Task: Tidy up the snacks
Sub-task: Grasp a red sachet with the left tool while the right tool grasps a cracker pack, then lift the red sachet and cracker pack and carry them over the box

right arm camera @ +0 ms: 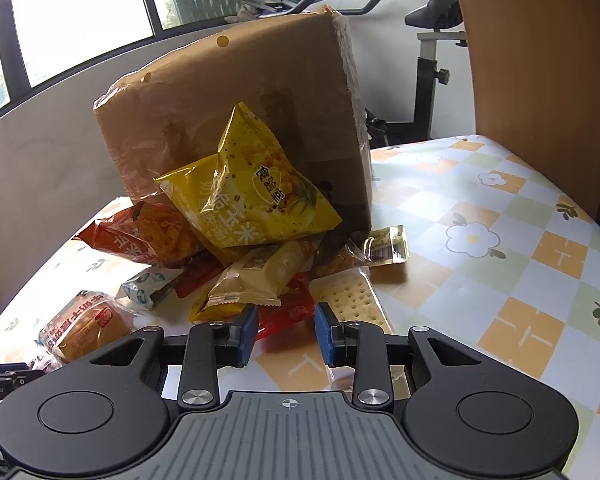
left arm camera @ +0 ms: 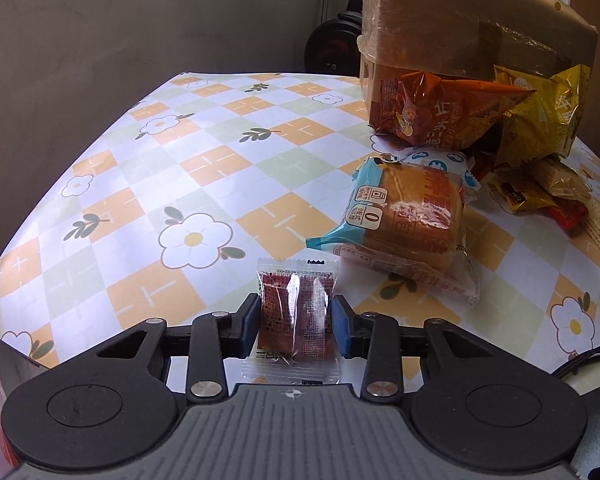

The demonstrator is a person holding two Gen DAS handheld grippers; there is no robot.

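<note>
Near the front edge of the table point(left arm camera: 112, 184), well clear of the heap, pinched between the blue pads of the left gripper point(left arm camera: 295, 326): one small clear packet point(left arm camera: 296, 316) with dark red filling, standing on end, its lower seam hanging below the jaws. Closed snugly on both flat sides of the packet, jaws as narrow as the wrapper lets them go. Probably lifted out alone so as to be set apart, over the bare checked cloth toward the left edge, away from the jumble. Angled steeply down at the tabletop, wrist about level across, packet upright rather than tilted.

Toward the far right corner, leaning forward over the pile: a cardboard box point(right arm camera: 236, 120) tipped on its side, likely the source of the spill. Propped against its face, a yellow bag point(right arm camera: 252, 196) and an orange bag point(right arm camera: 148, 236), held up only by the box and by the packs beneath. Lower down, overlapping one another: a beige bar point(right arm camera: 256, 276), a red packet point(right arm camera: 292, 308), a pack of crackers point(right arm camera: 348, 300), and off to the left a wrapped bun point(left arm camera: 412, 216) lying flat and just apart from the heap.

Over the near fringe of that pile, the right gripper point(right arm camera: 286, 332): part open, nothing between the pads, red packet and crackers just beyond the tips. Tilted gently downward, looks like waiting for a turn at the next pick
</note>
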